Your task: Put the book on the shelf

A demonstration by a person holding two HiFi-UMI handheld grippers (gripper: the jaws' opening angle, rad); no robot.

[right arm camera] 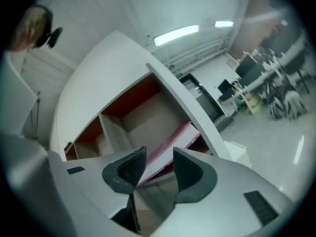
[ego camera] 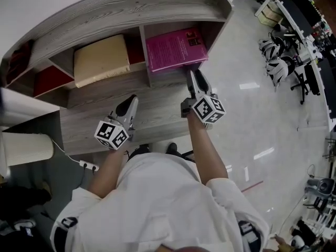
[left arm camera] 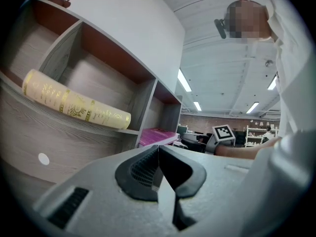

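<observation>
A magenta book [ego camera: 173, 49] lies flat in the right compartment of the grey wooden shelf [ego camera: 105, 96], its front edge sticking out a little. My right gripper [ego camera: 195, 76] is just in front of that edge. In the right gripper view its jaws [right arm camera: 159, 164] stand open, and the book [right arm camera: 174, 141] shows beyond the gap with nothing between the pads. My left gripper [ego camera: 128, 105] hovers over the shelf's lower ledge, left of the right one. Its pads [left arm camera: 159, 154] meet and hold nothing. A cream book [ego camera: 101, 59] lies flat in the middle compartment.
The shelf has a red back panel and a further compartment at the left [ego camera: 50, 80]. A white cylinder [ego camera: 23, 148] and a power strip [ego camera: 86, 165] are on the floor at the left. Office chairs [ego camera: 275, 56] and desks stand across the glossy floor at the right.
</observation>
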